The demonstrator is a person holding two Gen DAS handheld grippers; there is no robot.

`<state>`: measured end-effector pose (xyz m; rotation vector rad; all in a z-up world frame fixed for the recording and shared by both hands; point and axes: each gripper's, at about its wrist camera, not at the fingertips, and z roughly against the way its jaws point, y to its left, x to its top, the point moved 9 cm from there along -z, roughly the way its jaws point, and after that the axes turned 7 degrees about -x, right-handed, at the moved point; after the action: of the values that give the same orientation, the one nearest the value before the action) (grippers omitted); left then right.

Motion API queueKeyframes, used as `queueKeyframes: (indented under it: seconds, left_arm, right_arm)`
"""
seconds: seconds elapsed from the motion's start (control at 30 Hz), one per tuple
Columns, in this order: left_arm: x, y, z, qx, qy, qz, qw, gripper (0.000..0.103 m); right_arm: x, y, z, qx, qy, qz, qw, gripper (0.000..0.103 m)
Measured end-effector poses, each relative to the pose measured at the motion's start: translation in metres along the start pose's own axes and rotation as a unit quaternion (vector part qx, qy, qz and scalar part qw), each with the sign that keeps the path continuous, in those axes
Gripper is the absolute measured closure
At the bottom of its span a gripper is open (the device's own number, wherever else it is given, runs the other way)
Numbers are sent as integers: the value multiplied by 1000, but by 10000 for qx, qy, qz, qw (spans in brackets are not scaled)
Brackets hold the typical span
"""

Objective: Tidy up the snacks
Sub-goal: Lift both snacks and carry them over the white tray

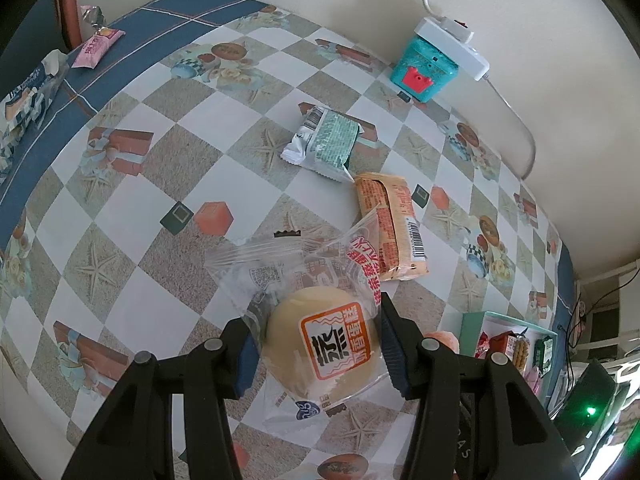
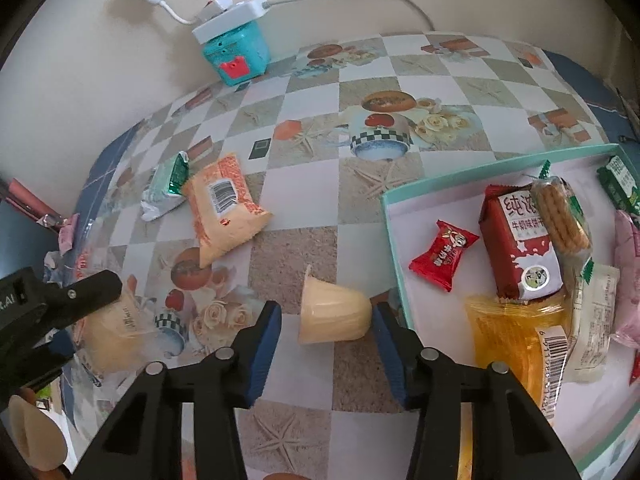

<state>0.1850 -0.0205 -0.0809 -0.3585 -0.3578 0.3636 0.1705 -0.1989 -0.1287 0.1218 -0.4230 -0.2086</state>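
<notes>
Right wrist view: a jelly cup [image 2: 334, 312] lies on its side between the parted pads of the right gripper [image 2: 326, 336], just beside the teal tray [image 2: 390, 248].

The right pad is at or almost at the cup's rounded base, while the left pad stands clear of its rim, so nothing is gripped yet. The cup looks light, smooth and rounded, so it would likely squirt out if pinched near the dome; across the body below the rim seems the safer hold. In the left wrist view, the left gripper [image 1: 316, 344] is closed on a bagged steamed bun [image 1: 320, 340], soft and squashy in a crinkly clear wrapper (best held gently). An orange packet [image 2: 224, 212] and a green-and-white packet [image 2: 164, 192] wait on the checked tablecloth [image 2: 300, 92], well clear of the cup. The tray's near wall stands between cup and tray floor, which is already crowded with snacks.
</notes>
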Motion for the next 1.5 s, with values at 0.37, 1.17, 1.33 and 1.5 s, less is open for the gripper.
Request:
queueKeyframes:
  seconds: [0.37,1.17,1.33,1.5]
  left_arm:
    - [0,0,-1,10,11,5,10000,49]
    - [0,-17,8,43,-110,-327,9994,49]
    - [-4,-43,18,-41,-213,-674,9975,49]
    - [-23,-92,21,-318,-147,-1272,9913,49]
  right_arm:
    - [-6,-2,-13,36,125,-123,9998,59]
    - [20,-9,38,121,-590,-131,9981,64]
    - [29,-36,69,-77,-852,-458,9953,64]
    - [23,-99,94,-810,-895,-1061,9870,64]
